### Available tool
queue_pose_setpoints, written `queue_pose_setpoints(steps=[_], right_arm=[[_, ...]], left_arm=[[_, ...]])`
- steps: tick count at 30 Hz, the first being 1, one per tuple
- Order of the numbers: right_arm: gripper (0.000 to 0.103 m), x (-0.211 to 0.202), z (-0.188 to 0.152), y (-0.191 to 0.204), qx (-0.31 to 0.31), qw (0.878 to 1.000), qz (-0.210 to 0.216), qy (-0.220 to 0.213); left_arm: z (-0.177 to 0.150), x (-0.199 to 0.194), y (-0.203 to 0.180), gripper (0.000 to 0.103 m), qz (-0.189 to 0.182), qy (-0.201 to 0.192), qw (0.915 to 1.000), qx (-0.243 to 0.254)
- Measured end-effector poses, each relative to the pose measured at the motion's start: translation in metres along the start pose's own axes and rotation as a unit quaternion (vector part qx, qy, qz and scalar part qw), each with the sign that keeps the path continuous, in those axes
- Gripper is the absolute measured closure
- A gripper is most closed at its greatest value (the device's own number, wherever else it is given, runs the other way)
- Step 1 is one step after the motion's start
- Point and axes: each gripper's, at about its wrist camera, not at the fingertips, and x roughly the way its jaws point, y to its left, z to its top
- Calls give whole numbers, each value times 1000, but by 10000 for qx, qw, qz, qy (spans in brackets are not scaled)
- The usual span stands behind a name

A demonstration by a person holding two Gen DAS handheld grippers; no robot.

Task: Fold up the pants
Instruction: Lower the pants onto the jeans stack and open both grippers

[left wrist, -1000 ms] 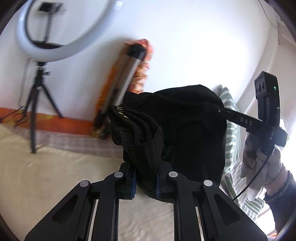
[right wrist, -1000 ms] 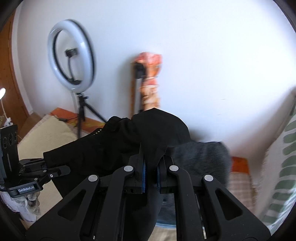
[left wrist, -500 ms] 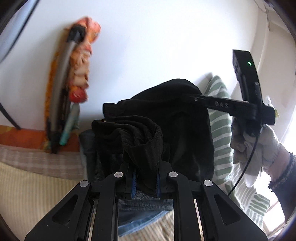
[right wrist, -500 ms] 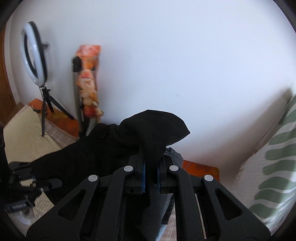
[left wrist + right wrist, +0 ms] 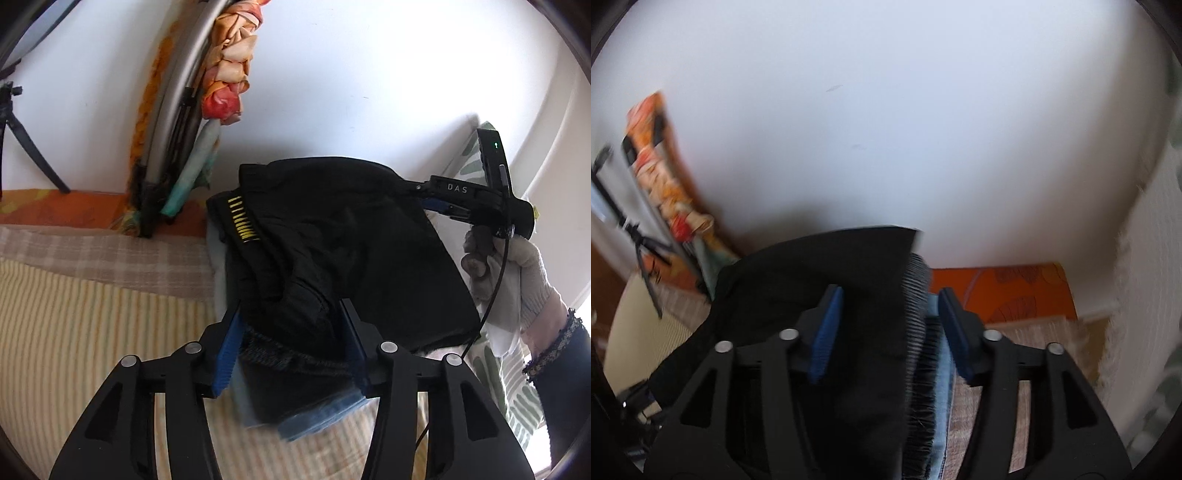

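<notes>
The folded black pants (image 5: 343, 251) with a yellow-marked waistband lie on top of a stack of folded clothes, above blue jeans (image 5: 317, 417). My left gripper (image 5: 291, 328) is open, its blue pads on either side of a bunched fold of the pants. My right gripper (image 5: 886, 325) is open over the pants' far edge (image 5: 827, 266); it also shows in the left wrist view (image 5: 424, 192), at the pants' far right corner, held by a gloved hand.
The stack sits on a striped yellow bed cover (image 5: 92, 325) by a white wall. A rolled orange patterned cloth and poles (image 5: 207, 74) lean on the wall at left. A green striped pillow (image 5: 517, 387) lies at right. A tripod leg (image 5: 26, 147) stands far left.
Both grippers carried the pants down onto the stack of clothes and opened, letting go of the fabric. The pants now lie flat instead of hanging.
</notes>
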Motion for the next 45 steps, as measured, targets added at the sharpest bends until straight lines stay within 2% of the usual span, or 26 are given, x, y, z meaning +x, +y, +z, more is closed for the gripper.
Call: queue_pose_setpoints(steps=[4, 9, 12, 18, 20, 22, 24, 25, 28, 30, 31, 32, 33, 37, 39, 42, 45], right_arm=[[43, -8, -7, -3, 162, 9998, -131, -46], [42, -25, -20, 7, -76, 9987, -513, 7], [37, -30, -30, 11, 88, 9995, -275, 102], [37, -43, -65, 11, 393, 9981, 248, 400], [37, -46, -79, 15, 328, 9978, 208, 542], [54, -48, -89, 19, 260, 9976, 193, 606], [88, -54, -93, 21, 238, 9980, 100, 581], [92, -59, -94, 21, 249, 9980, 81, 573], [93, -63, -99, 14, 541, 9961, 171, 680], [92, -67, -100, 17, 387, 9966, -23, 725], [79, -69, -99, 20, 291, 9968, -244, 700], [62, -74, -101, 22, 231, 9961, -560, 643], [56, -78, -102, 24, 240, 9953, -718, 600], [53, -106, -107, 29, 499, 9963, -631, 307], [43, -123, -113, 36, 576, 9963, -621, 116], [40, -146, -124, 48, 579, 9963, -633, -52], [39, -167, -134, 62, 524, 9959, -717, -197]], left_arm=[[1, -15, 2, 53, 84, -98, 9999, 92], [7, -33, 4, 53, 224, -154, 9995, 183], [10, -38, 10, 53, 332, -195, 9991, 186], [13, -57, 21, 53, 504, -290, 9981, 210], [13, -62, 23, 53, 567, -322, 9975, 256], [13, -67, 24, 53, 598, -337, 9973, 253], [12, -73, 24, 53, 608, -353, 9972, 253], [11, -75, 24, 53, 602, -361, 9972, 259], [9, -84, 21, 53, 577, -391, 9971, 317], [8, -88, 20, 53, 587, -431, 9968, 341], [8, -90, 19, 53, 561, -417, 9970, 336], [7, -94, 18, 53, 555, -420, 9970, 341], [6, -97, 17, 53, 552, -419, 9970, 346], [3, -115, 14, 53, 451, -378, 9975, 401], [1, -123, 12, 53, 421, -357, 9973, 483], [-2, -135, 9, 53, 359, -283, 9972, 597], [-6, -148, 5, 42, 269, -252, 9970, 675]])
